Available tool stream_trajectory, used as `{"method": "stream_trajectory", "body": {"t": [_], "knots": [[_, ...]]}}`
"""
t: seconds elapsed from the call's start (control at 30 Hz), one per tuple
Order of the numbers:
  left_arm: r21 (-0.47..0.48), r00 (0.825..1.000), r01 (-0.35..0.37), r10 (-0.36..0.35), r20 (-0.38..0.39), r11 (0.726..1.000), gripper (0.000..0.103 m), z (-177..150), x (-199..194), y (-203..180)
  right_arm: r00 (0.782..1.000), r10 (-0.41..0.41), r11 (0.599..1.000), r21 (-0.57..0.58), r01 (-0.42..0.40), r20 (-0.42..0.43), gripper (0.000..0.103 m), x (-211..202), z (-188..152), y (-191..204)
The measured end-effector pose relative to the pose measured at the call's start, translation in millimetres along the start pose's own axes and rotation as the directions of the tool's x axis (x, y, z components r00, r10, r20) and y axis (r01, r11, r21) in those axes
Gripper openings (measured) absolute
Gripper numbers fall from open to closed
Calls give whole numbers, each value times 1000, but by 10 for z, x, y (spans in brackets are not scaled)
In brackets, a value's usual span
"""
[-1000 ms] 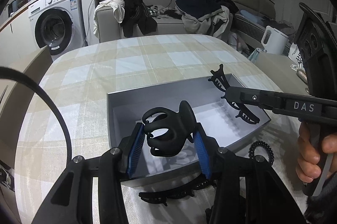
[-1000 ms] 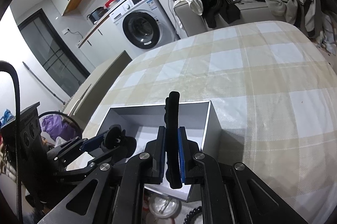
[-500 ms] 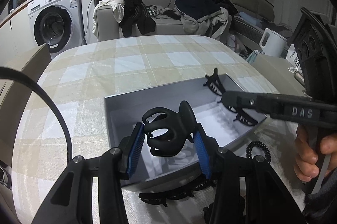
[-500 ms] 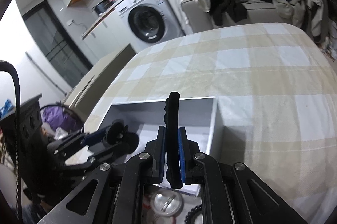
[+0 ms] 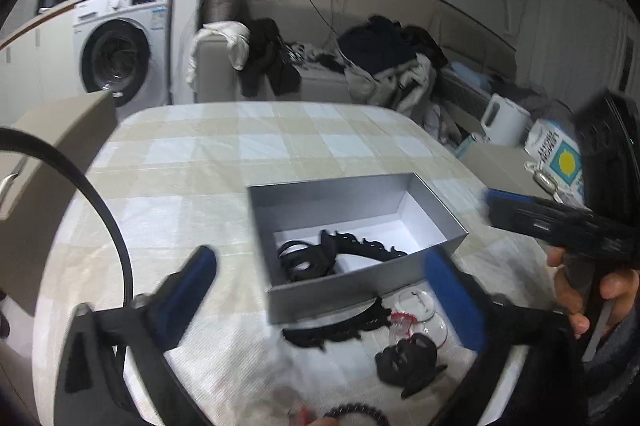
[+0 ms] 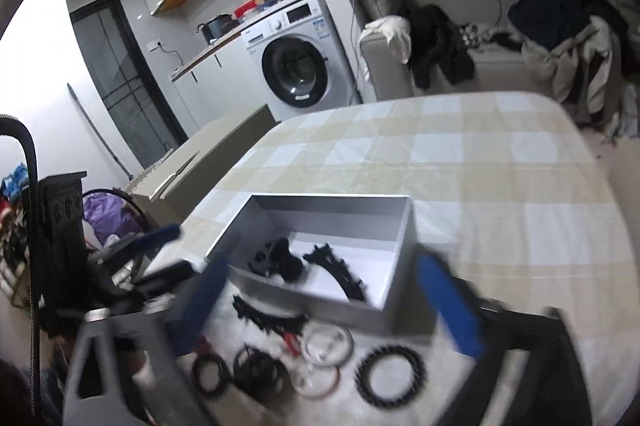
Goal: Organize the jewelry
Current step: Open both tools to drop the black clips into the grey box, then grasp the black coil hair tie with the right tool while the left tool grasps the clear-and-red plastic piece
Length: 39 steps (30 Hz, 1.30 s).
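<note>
A grey open box (image 5: 332,186) sits on the checked tablecloth. In it lie a round black claw clip (image 5: 304,260) and a long black toothed clip (image 5: 368,248). My left gripper (image 5: 324,288) hangs above the box's near wall, its jaws opening wide with nothing between them. The right wrist view shows the same box (image 6: 332,202) with the round clip (image 6: 280,258) and the long clip (image 6: 336,274) inside. My right gripper (image 6: 326,302) is also opening and holds nothing. It comes in from the right (image 5: 560,226), held by a hand (image 5: 572,290).
Loose pieces lie on the cloth in front of the box: another long black clip (image 6: 268,318), clear rings (image 6: 326,344), a black coil hair tie (image 6: 390,374), a small black clip (image 5: 408,358) and a beaded bracelet (image 5: 356,412). A sofa with clothes and a washing machine stand behind the table.
Both grippers have opened and let go of their clips, which now lie in the box. Both have drawn back and up from the box.
</note>
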<state>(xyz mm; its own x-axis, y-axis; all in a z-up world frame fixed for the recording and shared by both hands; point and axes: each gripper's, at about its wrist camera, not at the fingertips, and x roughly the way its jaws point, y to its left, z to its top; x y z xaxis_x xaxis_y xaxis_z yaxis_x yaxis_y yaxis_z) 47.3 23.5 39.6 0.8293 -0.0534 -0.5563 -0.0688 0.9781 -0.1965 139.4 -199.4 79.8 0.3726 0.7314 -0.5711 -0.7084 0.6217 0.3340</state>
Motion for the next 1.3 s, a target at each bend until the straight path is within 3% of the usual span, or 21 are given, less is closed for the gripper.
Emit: {"method": "stream_trajectory", "body": {"t": [0.2,0.33,0.5,0.6,0.73,1.1,1.23,1.3], "knots": [[-3,1000,-30,30,9,1000,102,-188,-84,33,985,-160,987,-34,158,-60,103,-88,-278,-64],[30,998,-59,60,-25,998,102,-357,-19,7,969,-179,983,-59,171,-169,101,51,-438,-141],[46,996,-70,73,-59,996,102,-511,-42,44,956,-185,981,-94,168,-228,69,139,-559,-190],[43,995,-69,73,-75,997,102,-537,-47,84,949,-198,979,-91,181,-243,41,176,-605,-240],[50,993,-80,84,-86,996,102,-577,-72,76,935,-246,968,-105,226,-257,25,228,-642,-272],[70,982,-111,120,-145,991,102,-670,-52,60,910,-346,931,-201,304,-230,8,327,-666,-94],[69,978,-105,116,-172,992,102,-703,-60,62,921,-333,937,-176,300,-204,8,237,-660,-96],[71,978,-102,113,-177,992,102,-726,-85,65,937,-298,950,-157,271,-182,8,128,-659,-81]]}}
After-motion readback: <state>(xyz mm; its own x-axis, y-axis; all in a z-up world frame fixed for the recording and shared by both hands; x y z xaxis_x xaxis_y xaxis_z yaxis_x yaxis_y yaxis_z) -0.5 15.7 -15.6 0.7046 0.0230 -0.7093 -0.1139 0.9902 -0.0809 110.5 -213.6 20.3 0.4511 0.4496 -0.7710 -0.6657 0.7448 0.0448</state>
